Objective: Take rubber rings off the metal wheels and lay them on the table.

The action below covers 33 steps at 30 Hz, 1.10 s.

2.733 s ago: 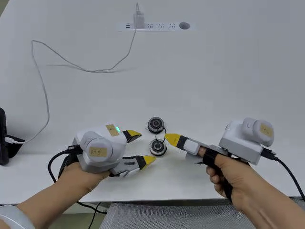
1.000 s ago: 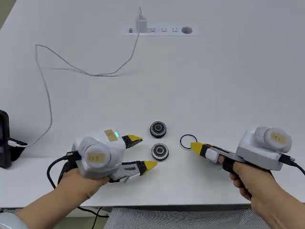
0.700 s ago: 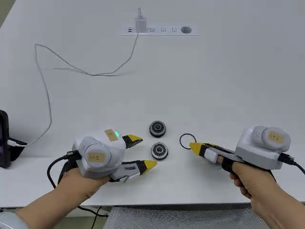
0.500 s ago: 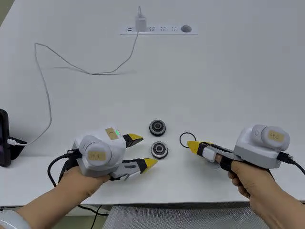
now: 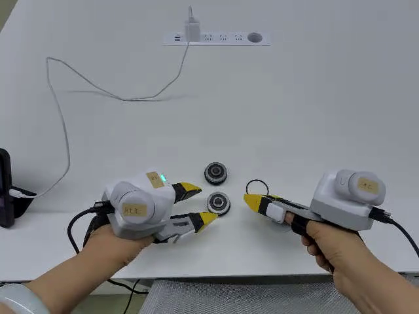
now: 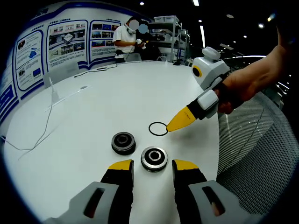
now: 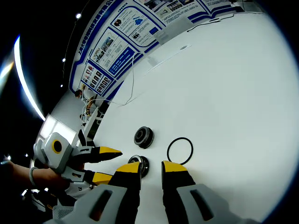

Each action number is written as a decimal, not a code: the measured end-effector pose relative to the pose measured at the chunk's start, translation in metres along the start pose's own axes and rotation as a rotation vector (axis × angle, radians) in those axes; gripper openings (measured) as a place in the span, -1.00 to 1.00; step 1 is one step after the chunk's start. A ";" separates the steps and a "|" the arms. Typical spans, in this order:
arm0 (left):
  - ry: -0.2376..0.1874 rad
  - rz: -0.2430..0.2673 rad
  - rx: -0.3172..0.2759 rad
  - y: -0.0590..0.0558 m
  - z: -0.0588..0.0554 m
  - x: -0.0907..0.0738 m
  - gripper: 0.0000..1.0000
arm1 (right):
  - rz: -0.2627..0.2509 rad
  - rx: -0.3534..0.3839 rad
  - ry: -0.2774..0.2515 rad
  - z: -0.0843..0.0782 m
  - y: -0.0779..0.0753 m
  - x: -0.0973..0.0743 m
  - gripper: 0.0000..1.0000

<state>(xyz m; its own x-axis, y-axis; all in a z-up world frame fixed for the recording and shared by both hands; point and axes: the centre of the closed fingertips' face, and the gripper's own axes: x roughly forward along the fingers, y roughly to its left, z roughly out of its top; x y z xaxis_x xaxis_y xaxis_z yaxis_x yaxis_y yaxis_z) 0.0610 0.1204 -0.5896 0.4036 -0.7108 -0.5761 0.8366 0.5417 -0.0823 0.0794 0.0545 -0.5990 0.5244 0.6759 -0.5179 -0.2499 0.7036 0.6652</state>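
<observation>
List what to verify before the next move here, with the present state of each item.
1. Loose rubber ring flat on the table, outside any jaws: ok.
2. Right gripper empty, jaws slightly apart: ok.
3. Left gripper open and facing the near wheel: ok.
4. Near wheel stripped, bright metal rim showing: ok.
5. Far wheel stripped: not ok, its rim looks dark.
6. Left jaws touching the near wheel: cannot tell.

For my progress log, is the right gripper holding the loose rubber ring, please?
No, the rubber ring lies flat on the table just beyond the right gripper, with nothing between its jaws.
</observation>
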 end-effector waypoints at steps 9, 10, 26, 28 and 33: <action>-0.005 -0.009 0.001 -0.002 0.005 0.004 -0.39 | 0.030 -0.001 0.021 -0.009 0.014 0.005 -0.64; -0.004 -0.009 0.005 -0.002 0.005 0.005 -0.40 | 0.034 0.001 0.021 -0.010 0.016 0.005 -0.64; 0.006 -0.018 0.032 -0.005 0.009 0.013 -0.59 | 0.054 0.005 0.031 -0.016 0.023 0.007 -0.66; 0.015 -0.016 0.040 -0.005 0.009 0.015 -0.60 | 0.054 0.009 0.032 -0.016 0.022 0.007 -0.66; 0.029 -0.017 0.060 -0.005 0.008 0.017 -0.65 | 0.051 0.010 0.029 -0.015 0.021 0.006 -0.66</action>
<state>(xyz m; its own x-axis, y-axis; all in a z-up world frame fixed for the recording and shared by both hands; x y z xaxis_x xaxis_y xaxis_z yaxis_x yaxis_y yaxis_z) 0.0667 0.1018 -0.5923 0.3790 -0.7060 -0.5983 0.8641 0.5014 -0.0442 0.0645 0.0767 -0.5959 0.4873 0.7172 -0.4982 -0.2679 0.6657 0.6964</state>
